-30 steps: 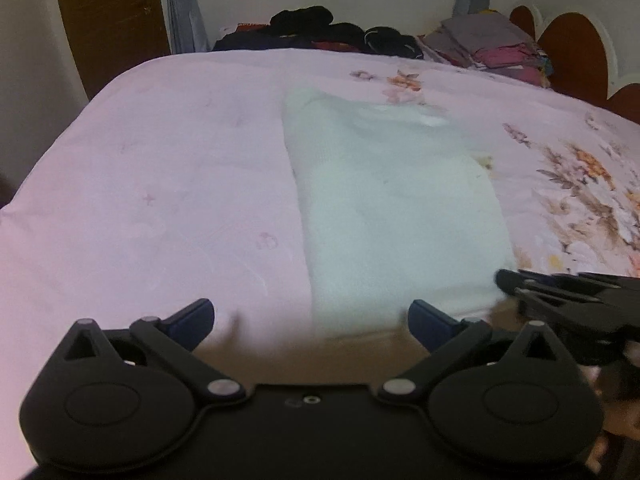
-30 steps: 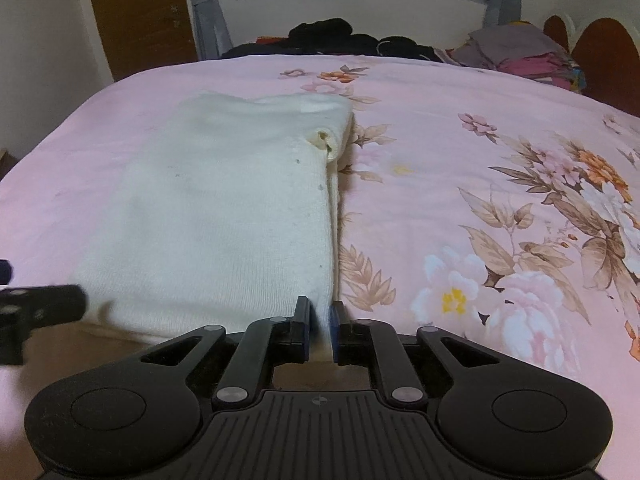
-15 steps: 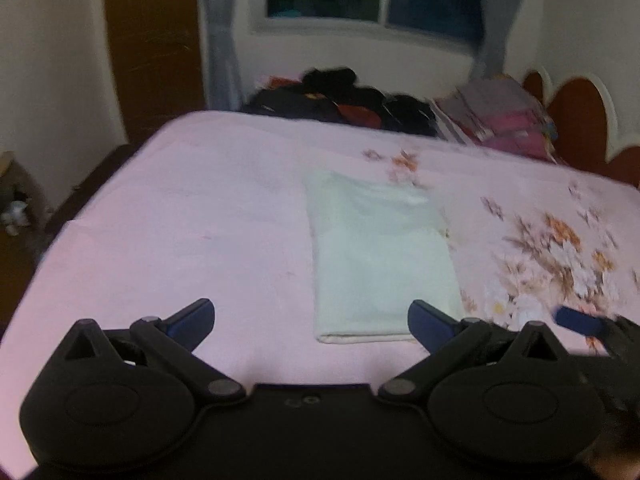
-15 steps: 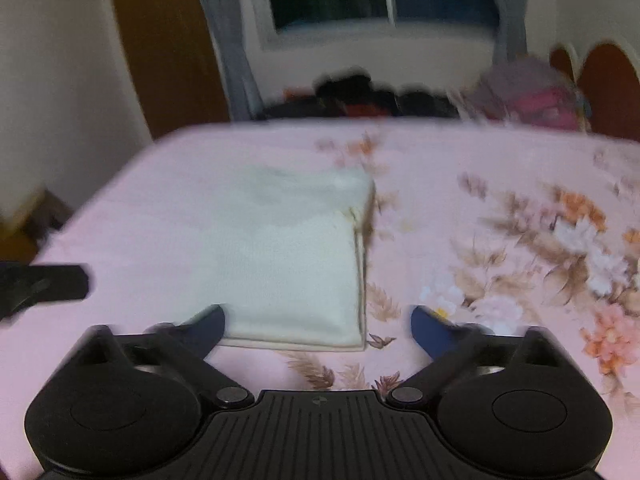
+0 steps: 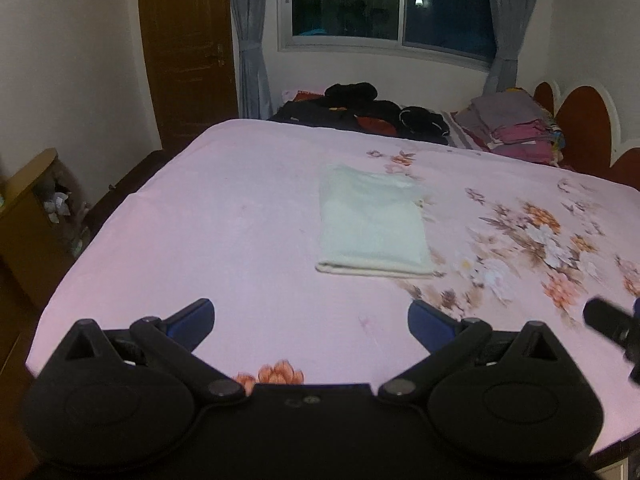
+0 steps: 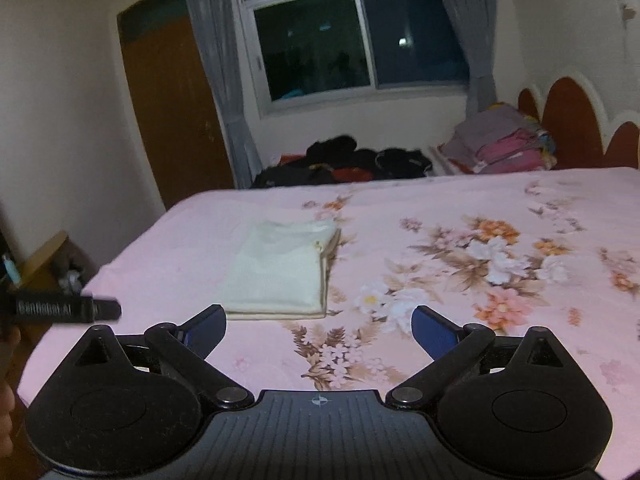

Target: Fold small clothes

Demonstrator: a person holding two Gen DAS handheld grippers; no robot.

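Off the bed's (image 5: pixel 224 240) left edge you have a low wooden cabinet (image 5: pixel 28 208) with clutter beside it that is too small to make out. Your left gripper (image 5: pixel 311 314) hangs above the near edge of the bed with its blue-tipped jaws spread wide and nothing between them. In the right wrist view its side pokes in from the left, and a line of pale lettering runs along the black bar, too blurred to read. The folded cream garment (image 5: pixel 372 224) lies flat on the pink sheet around the middle of the bed, its thick folded hem towards the near edge, well apart from both tools. In the right wrist view the same garment (image 6: pixel 280 268) sits left of centre, stacked layers showing along its right side, with a tiny tag or mark at the upper right corner that you cannot read. Your right gripper (image 6: pixel 319 326) has just been opening: its jaws now stand wide apart over the floral print near the bed's near edge, holding nothing. Along the far edge sits a heap of dark clothes (image 5: pixel 360 110), and towards the far right corner a stack of folded grey and pink laundry (image 5: pixel 516 128) by the scalloped headboard (image 5: pixel 584 120)
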